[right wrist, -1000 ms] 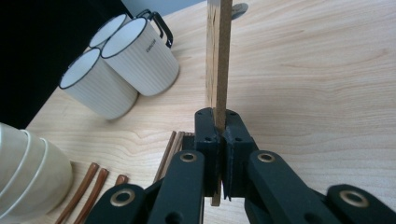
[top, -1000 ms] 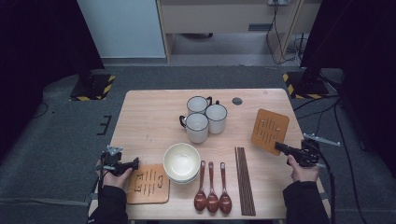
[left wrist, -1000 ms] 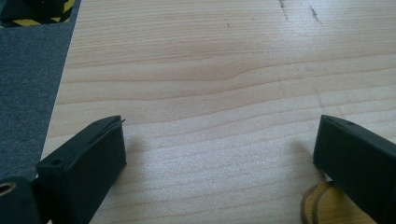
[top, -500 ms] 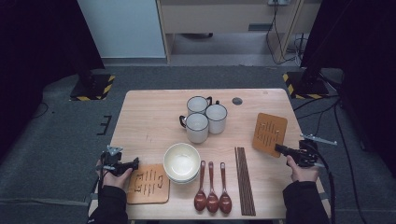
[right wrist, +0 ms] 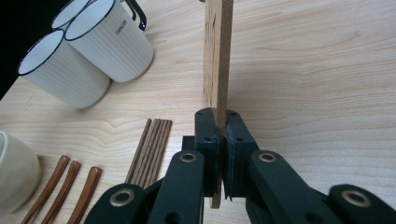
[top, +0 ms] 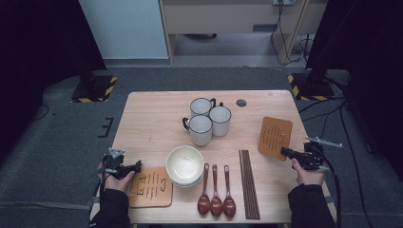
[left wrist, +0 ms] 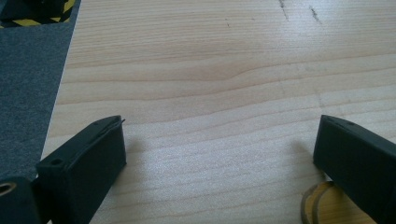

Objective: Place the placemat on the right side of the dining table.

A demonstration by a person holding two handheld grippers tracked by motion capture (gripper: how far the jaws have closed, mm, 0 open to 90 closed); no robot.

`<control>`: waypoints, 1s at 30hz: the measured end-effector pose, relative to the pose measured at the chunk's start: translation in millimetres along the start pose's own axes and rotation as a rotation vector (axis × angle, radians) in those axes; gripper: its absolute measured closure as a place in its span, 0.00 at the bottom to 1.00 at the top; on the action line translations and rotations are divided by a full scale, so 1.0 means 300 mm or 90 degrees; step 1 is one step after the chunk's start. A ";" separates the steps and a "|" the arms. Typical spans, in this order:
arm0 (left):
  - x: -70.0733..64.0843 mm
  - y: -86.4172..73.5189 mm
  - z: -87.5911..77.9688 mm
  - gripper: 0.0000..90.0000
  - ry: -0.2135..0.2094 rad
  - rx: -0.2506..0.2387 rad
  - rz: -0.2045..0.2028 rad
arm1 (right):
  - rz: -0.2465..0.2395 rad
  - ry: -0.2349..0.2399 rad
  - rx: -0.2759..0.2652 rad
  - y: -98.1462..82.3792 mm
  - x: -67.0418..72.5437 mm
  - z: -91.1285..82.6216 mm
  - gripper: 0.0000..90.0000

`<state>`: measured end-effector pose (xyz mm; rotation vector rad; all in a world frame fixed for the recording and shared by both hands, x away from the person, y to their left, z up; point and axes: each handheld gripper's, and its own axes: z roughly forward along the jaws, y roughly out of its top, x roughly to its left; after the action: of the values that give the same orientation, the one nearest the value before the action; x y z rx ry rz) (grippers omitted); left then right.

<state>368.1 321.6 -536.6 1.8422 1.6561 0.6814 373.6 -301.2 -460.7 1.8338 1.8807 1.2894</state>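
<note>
- The right gripper (top: 286, 152) is clamped on a wooden coaster (top: 274, 137), its 2 jaws pressed tight against the board's near edge.
- In the right gripper view the coaster (right wrist: 217, 60) runs edge-on straight out from between the jaws of that gripper (right wrist: 218, 128), its thin side facing the camera.
- From the high view this coaster sits over the right part of the table (top: 152, 118), its slotted face up towards the camera, with the gripper at its corner nearest the person.
- The right hand (top: 308, 172) holds the gripper body just behind the coaster, near the table's right edge.
- The left gripper (top: 139, 165) has its jaws spread wide with nothing between them, only bare table in the gap, as the left gripper view (left wrist: 219, 140) shows.
- A 2nd coaster (top: 151, 186) lies flat at the front left of the table, touching or just beside the left gripper's tips; its rounded edge peeks from under one jaw in the left gripper view (left wrist: 322, 205).
- The left hand (top: 114, 173) rests at the table's left front corner.
- Between the 2 grippers lie stacked bowls (top: 185, 165), 3 spoons (top: 216, 192) and a bundle of chopsticks (top: 249, 183).
- 3 mugs (top: 209, 118) stand together in the table's middle, well apart from the held coaster.
</note>
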 end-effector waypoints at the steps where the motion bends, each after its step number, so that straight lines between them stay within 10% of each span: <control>1: 0.000 0.000 0.000 0.01 0.000 0.000 0.000 | -0.002 -0.003 -0.001 0.000 0.000 0.000 0.96; 30: 0.000 0.000 0.000 0.01 0.000 0.000 0.000 | -0.066 -0.118 -0.007 -0.032 -0.082 0.043 0.62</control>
<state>368.0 321.6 -536.6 1.8424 1.6562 0.6818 380.7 -316.1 -485.1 1.7585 1.8392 1.0560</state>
